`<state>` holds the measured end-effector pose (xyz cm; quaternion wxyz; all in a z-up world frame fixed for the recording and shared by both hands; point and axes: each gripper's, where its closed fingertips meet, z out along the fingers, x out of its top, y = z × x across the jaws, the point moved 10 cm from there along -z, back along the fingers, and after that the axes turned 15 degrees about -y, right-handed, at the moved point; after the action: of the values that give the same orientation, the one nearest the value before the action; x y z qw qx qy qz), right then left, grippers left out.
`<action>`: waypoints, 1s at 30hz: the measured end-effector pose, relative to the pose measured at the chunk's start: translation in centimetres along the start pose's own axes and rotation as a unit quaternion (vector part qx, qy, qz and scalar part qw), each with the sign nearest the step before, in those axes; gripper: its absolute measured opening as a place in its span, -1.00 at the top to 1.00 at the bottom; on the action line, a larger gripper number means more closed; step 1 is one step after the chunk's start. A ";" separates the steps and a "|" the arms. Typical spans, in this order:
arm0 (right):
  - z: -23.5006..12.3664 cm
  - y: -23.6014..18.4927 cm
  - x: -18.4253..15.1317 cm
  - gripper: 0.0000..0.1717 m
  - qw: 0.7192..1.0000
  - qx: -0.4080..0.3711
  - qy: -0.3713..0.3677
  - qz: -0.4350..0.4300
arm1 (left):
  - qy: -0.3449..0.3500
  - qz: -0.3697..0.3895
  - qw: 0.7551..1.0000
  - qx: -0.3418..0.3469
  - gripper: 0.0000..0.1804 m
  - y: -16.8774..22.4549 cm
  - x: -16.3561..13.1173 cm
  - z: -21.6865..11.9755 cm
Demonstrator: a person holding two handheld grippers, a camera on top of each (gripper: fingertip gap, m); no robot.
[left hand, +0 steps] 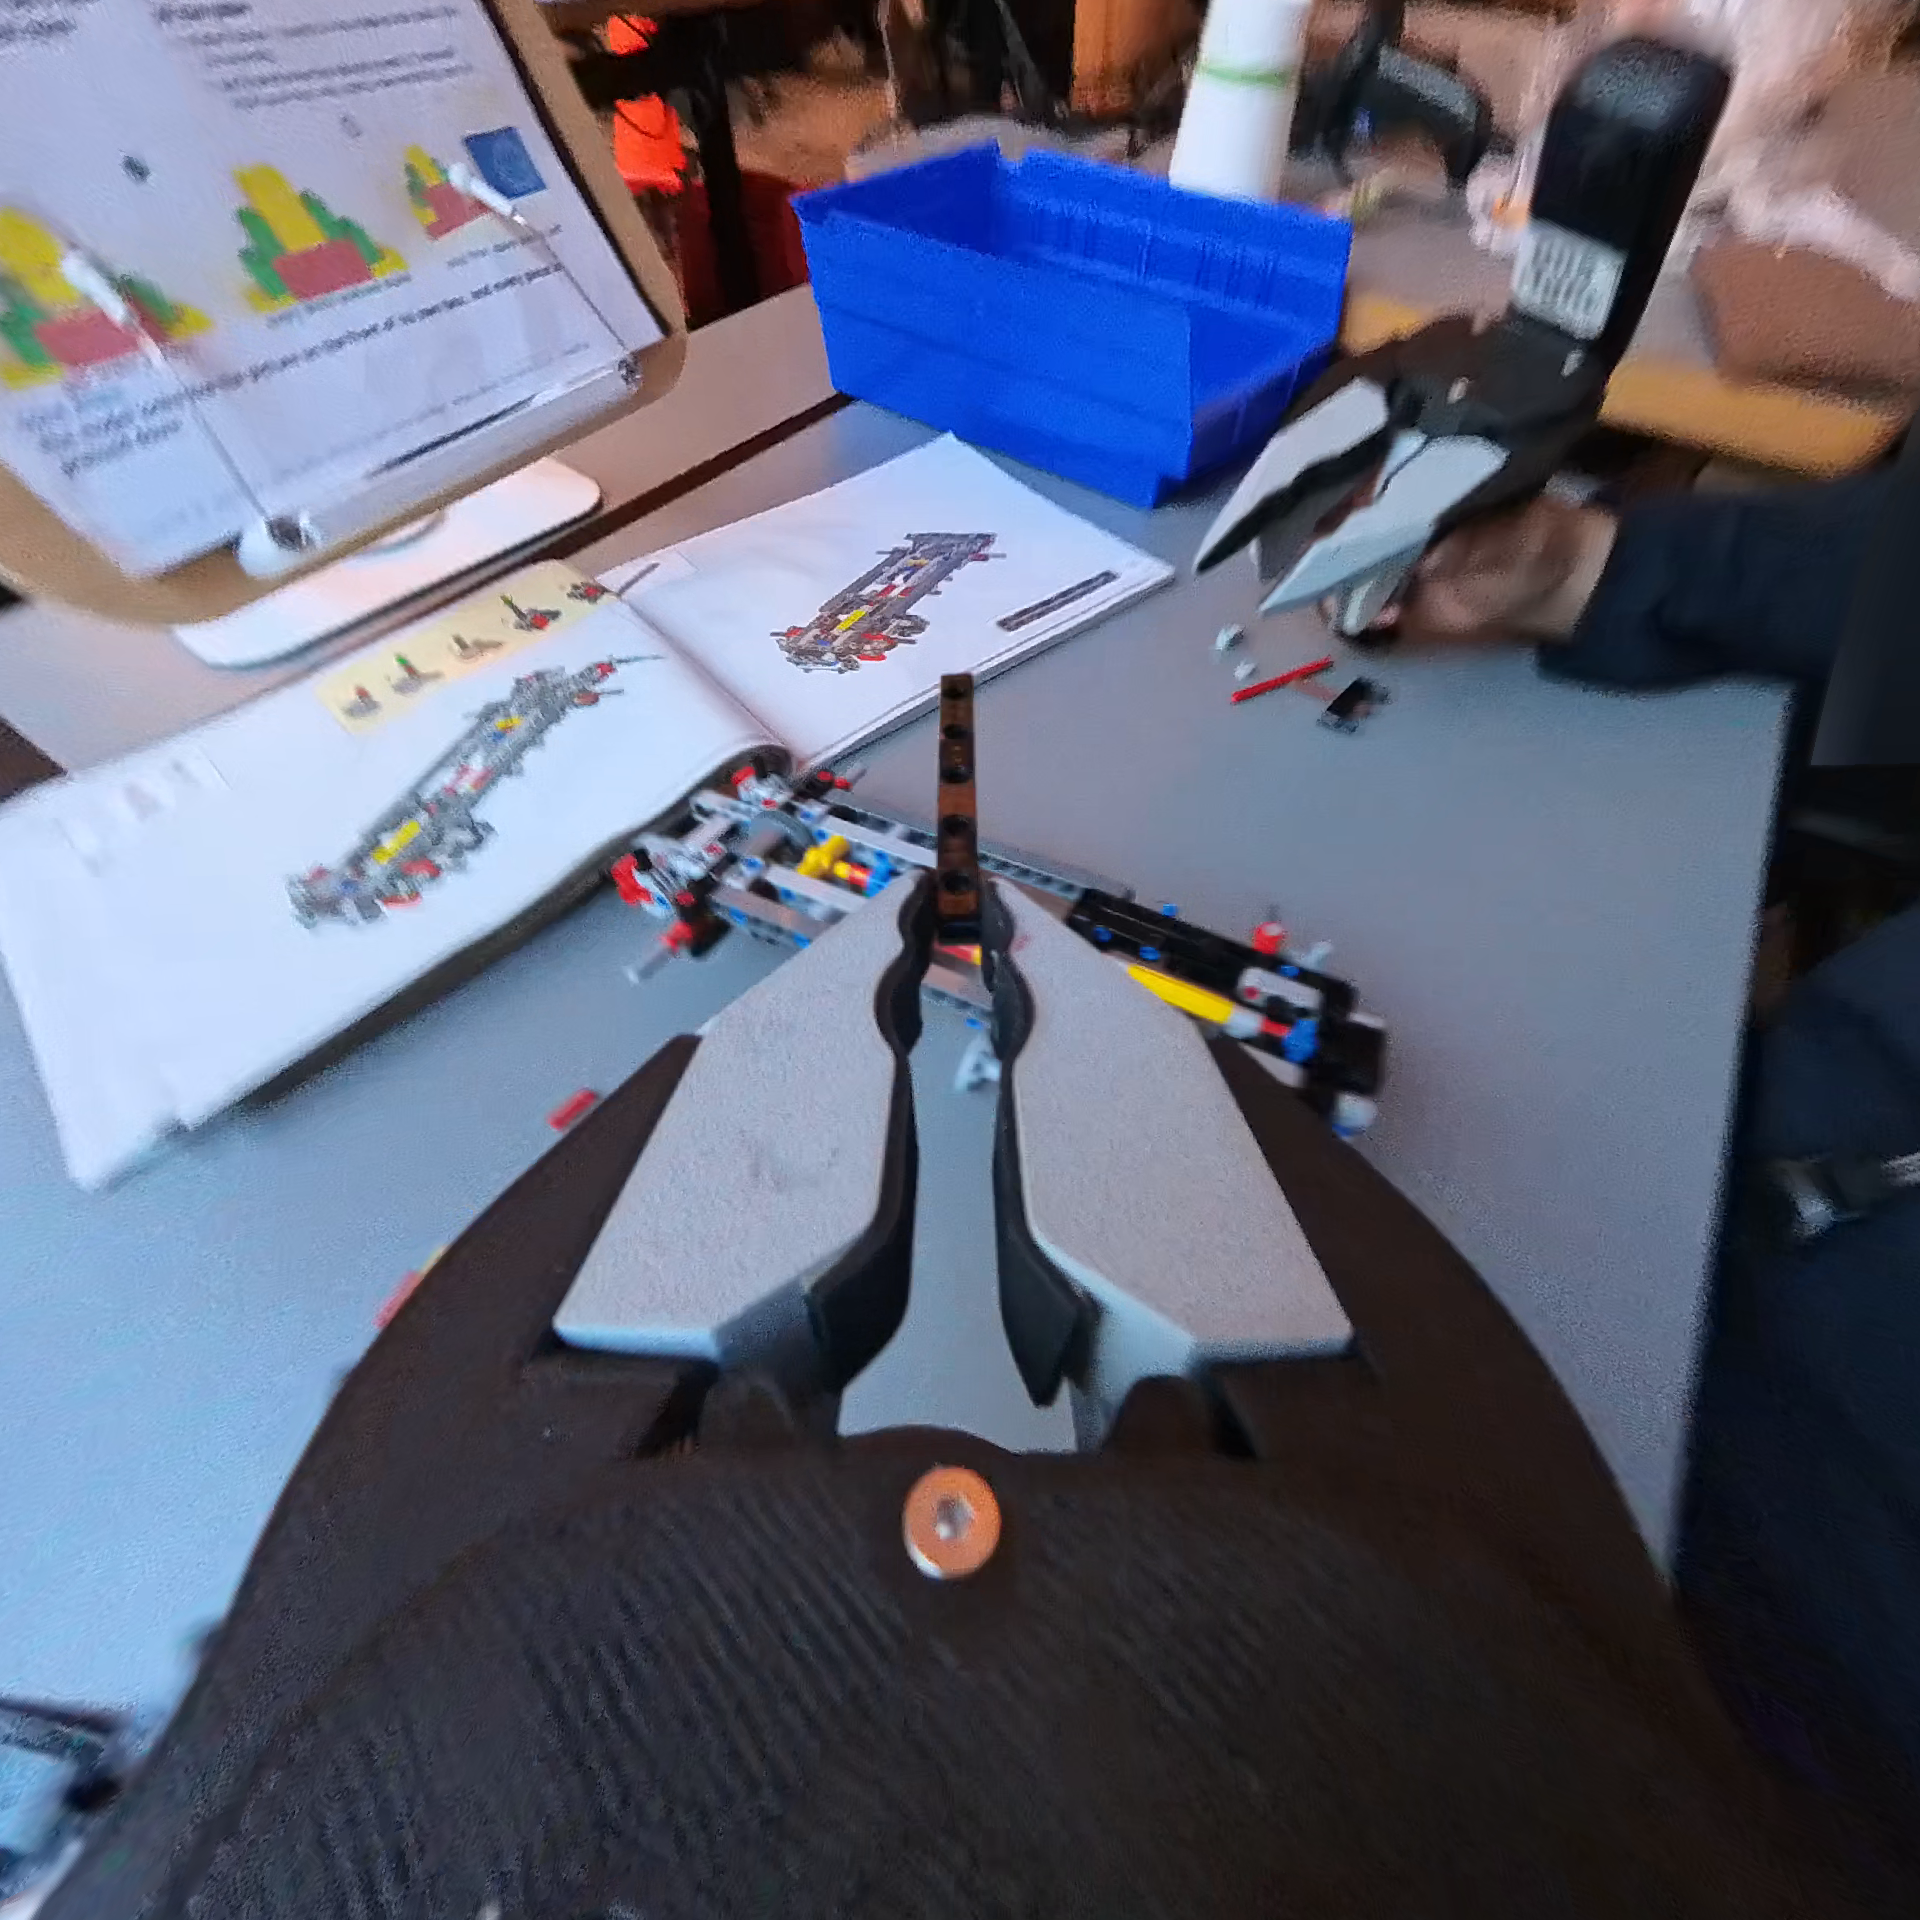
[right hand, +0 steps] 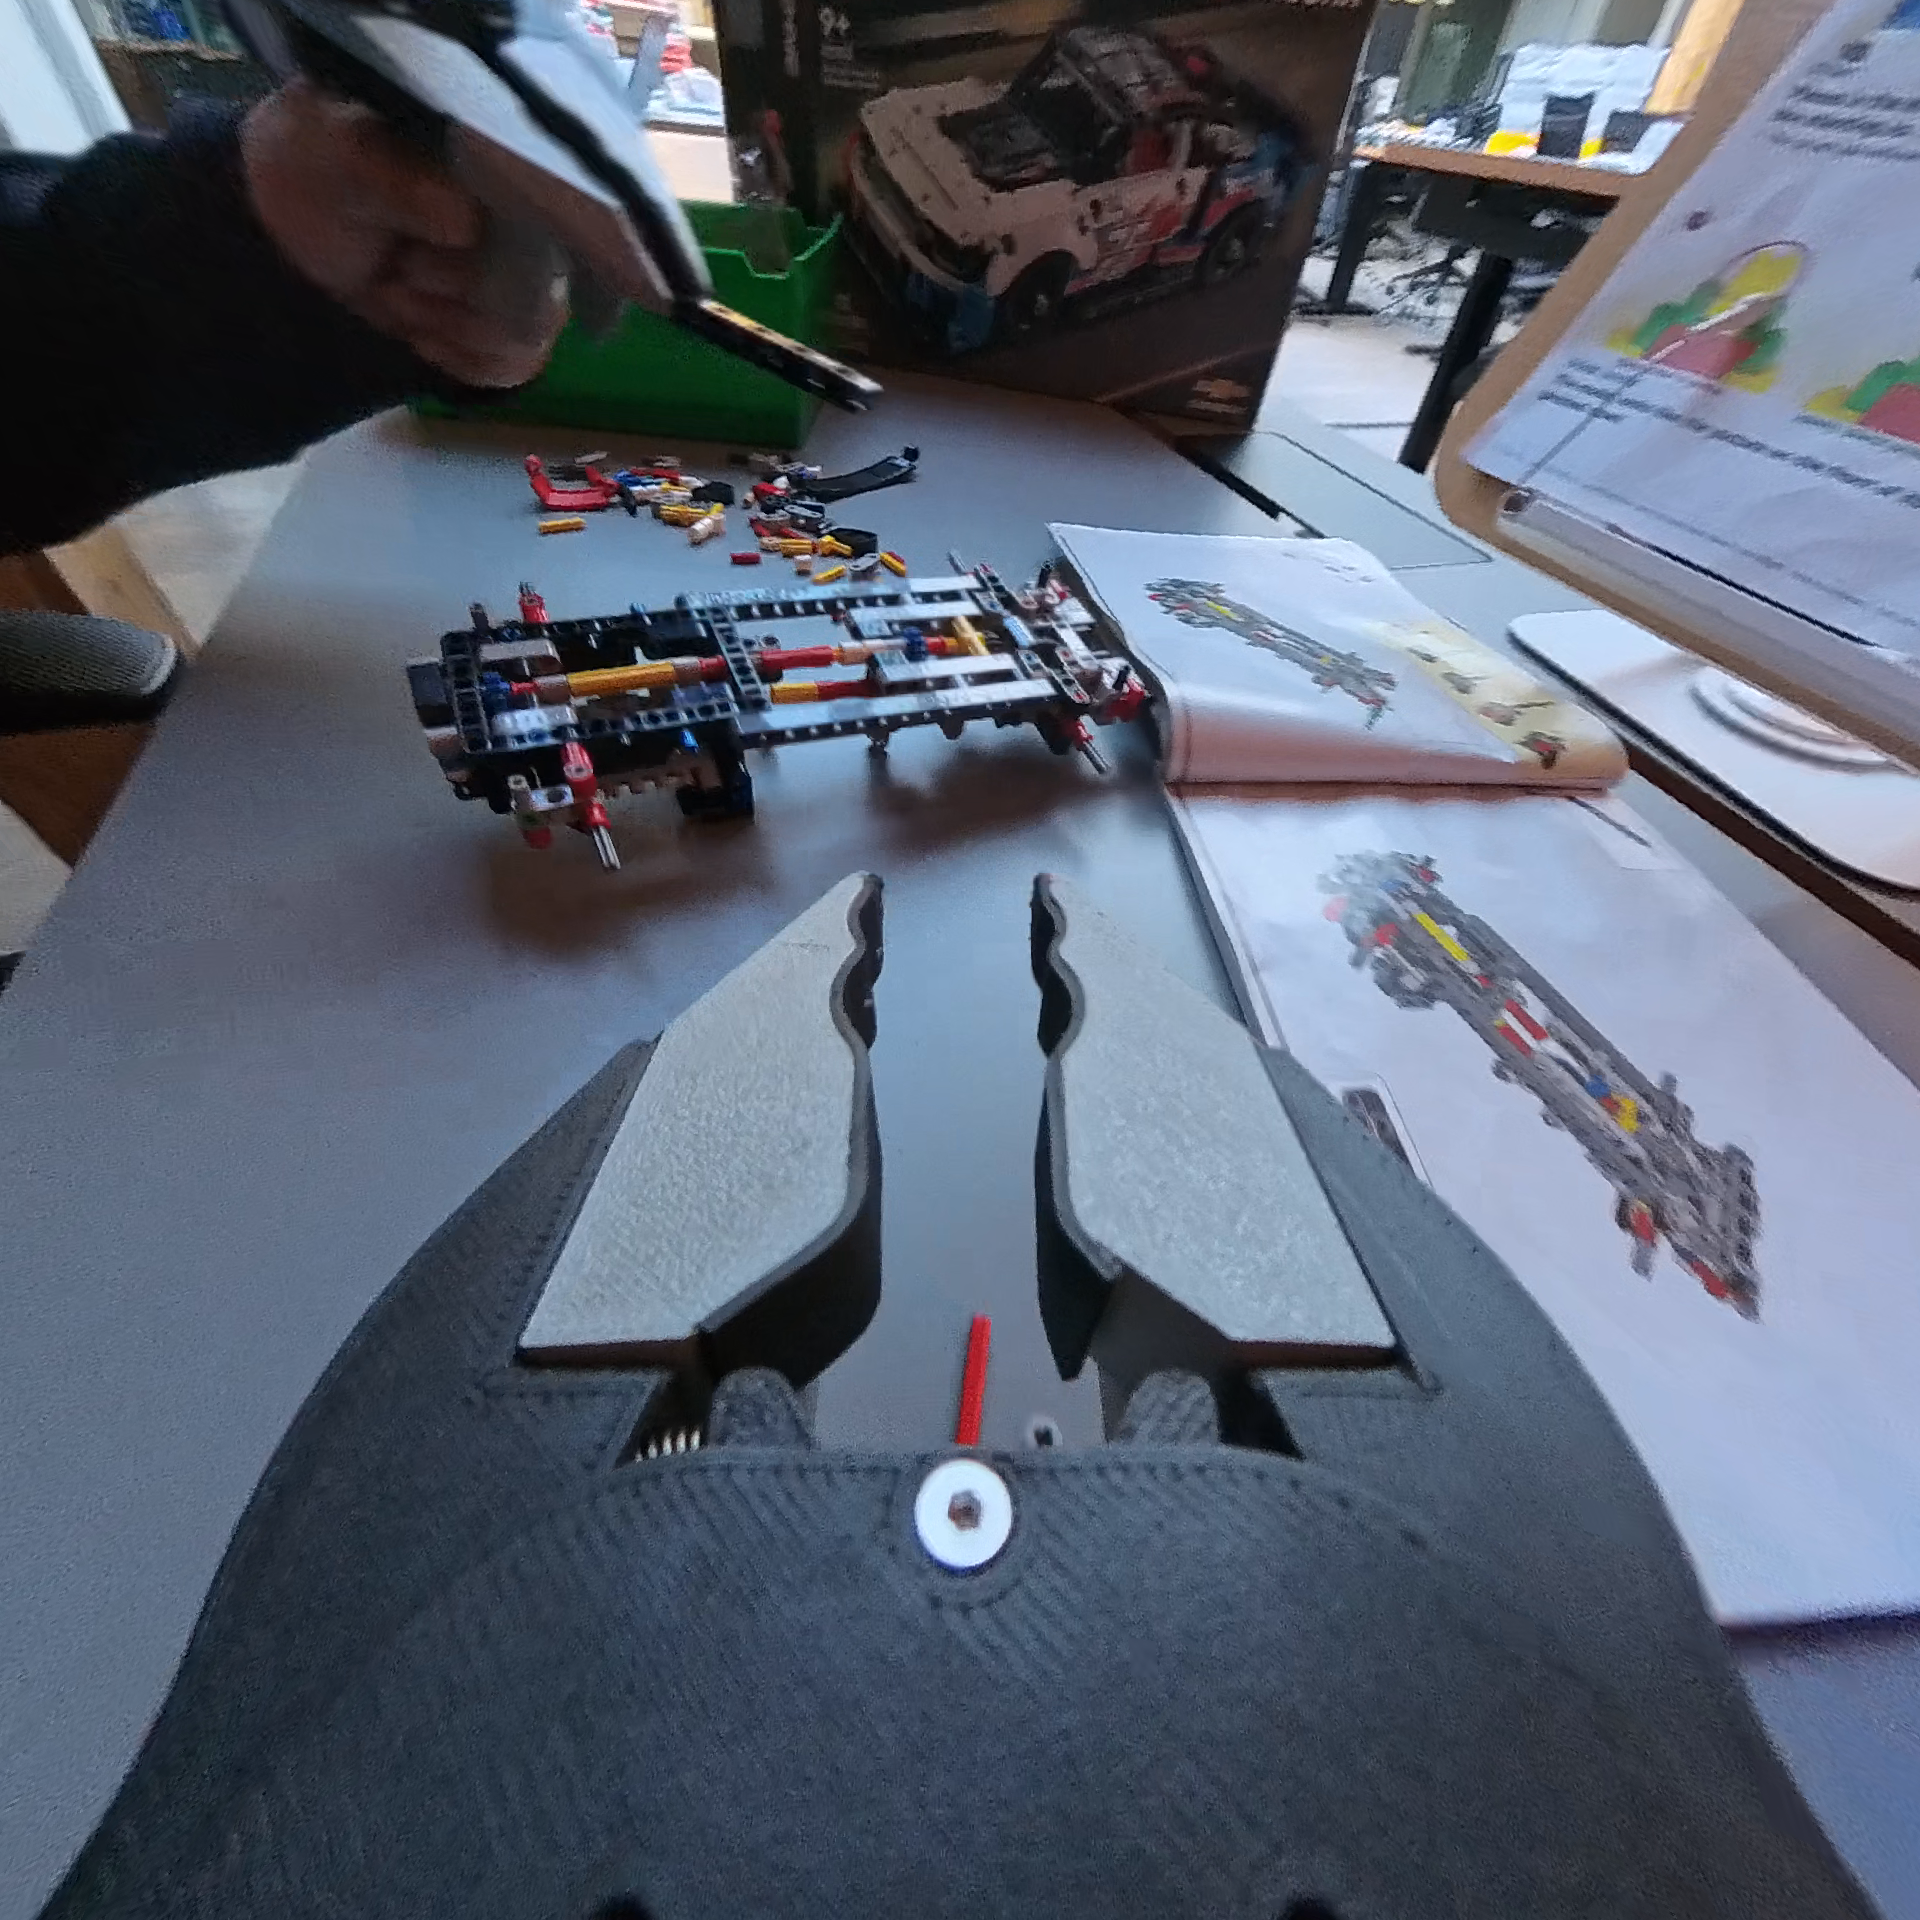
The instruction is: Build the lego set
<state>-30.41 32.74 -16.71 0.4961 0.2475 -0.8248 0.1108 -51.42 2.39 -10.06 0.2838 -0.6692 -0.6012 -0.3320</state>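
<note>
Up above the chassis (left hand: pixel 997 914), the left gripper (left hand: pixel 956 904) has its fingertips nearly together, pinching the lower end of a black beam (left hand: pixel 957 790) with a row of holes; both pads press on its sides and the beam stands up past the tips. From the right wrist view the same beam (right hand: pixel 774 358) juts down and to the right out of that gripper, over the green bin (right hand: pixel 665 374) behind the chassis.

The right gripper (right hand: pixel 956 925) is part open, a clear gap between its wavy pads and nothing in them; only bare table (right hand: pixel 312 1039) shows between the tips. It hangs near the chassis (right hand: pixel 748 686), on its near side and apart from it. A red axle (right hand: pixel 974 1382) lies on the table under the gripper's body, between the finger roots. In the left wrist view this gripper (left hand: pixel 1268 561) hangs just over a red axle (left hand: pixel 1280 681) and a few small loose parts, well to the right of the chassis.

Loose parts (right hand: pixel 727 509) lie scattered behind the chassis, between it and the green bin. An open booklet (right hand: pixel 1351 665) touches the chassis's right end. A car box (right hand: pixel 1039 208) stands behind the chassis, beside the bin. A blue bin (left hand: pixel 1070 312) sits beyond the booklet (left hand: pixel 416 810) in the left view.
</note>
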 end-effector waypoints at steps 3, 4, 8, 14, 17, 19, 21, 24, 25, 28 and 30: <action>1.3 0.0 2.5 0.70 0.999 0.021 -0.013 -0.021 | -0.051 0.079 0.996 0.009 0.94 -1.9 2.5 2.1; 1.8 0.2 3.5 0.70 0.999 0.020 -0.016 -0.031 | -0.064 0.093 0.994 0.003 0.94 -2.5 3.2 2.9; 4.8 1.8 7.4 0.64 0.996 0.011 -0.054 -0.071 | -0.104 0.147 0.983 -0.024 0.94 -4.5 4.7 5.7; 10.4 3.7 8.8 0.48 0.984 0.043 -0.145 -0.095 | -0.108 0.183 0.975 -0.061 0.94 -6.2 4.9 7.9; 12.4 4.1 8.5 0.59 0.983 0.064 -0.146 -0.087 | -0.097 0.175 0.977 -0.072 0.94 -6.7 4.2 8.6; 13.4 4.2 8.1 0.77 0.981 0.076 -0.156 -0.085 | -0.090 0.166 0.978 -0.086 0.94 -6.9 3.5 8.9; 14.0 4.4 7.7 0.92 0.980 0.071 -0.164 -0.088 | -0.098 0.162 0.978 -0.090 0.94 -7.1 2.8 9.1; 14.3 5.3 7.6 0.38 0.984 0.039 -0.163 -0.068 | -0.090 0.163 0.980 -0.075 0.94 -7.5 2.5 8.7; 14.4 5.7 7.6 0.27 0.985 0.045 -0.162 -0.049 | -0.080 0.156 0.982 -0.073 0.95 -7.8 2.6 8.3; 14.7 6.3 7.1 0.43 0.981 0.112 -0.155 -0.004 | -0.052 0.127 0.988 -0.071 0.94 -8.8 2.5 7.2; 15.2 6.6 6.6 0.48 0.978 0.127 -0.167 -0.010 | -0.047 0.103 0.991 -0.075 0.94 -9.4 1.8 7.2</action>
<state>-47.96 29.92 -17.91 0.3173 0.3321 -0.8725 0.1667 -59.93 10.21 -13.22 0.2365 -0.7617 -0.5154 -0.3134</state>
